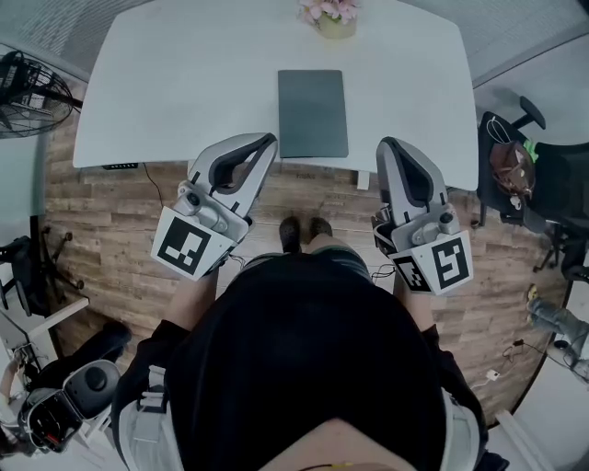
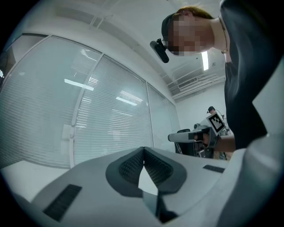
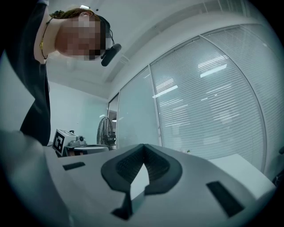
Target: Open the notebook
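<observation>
A dark grey closed notebook (image 1: 313, 113) lies flat on the white table (image 1: 184, 83), near its front edge at the middle. My left gripper (image 1: 270, 141) hangs at the table's front edge, left of the notebook, shut and empty. My right gripper (image 1: 386, 145) hangs at the front edge to the notebook's right, also shut and empty. In the left gripper view the jaws (image 2: 143, 150) meet at the tips against window blinds. The right gripper view shows the closed jaws (image 3: 143, 146) the same way. Neither gripper view shows the notebook.
A pot of pink flowers (image 1: 332, 13) stands at the table's far edge behind the notebook. A floor fan (image 1: 28, 90) is at the left, an office chair (image 1: 534, 175) with things on it at the right. Wooden floor lies below me.
</observation>
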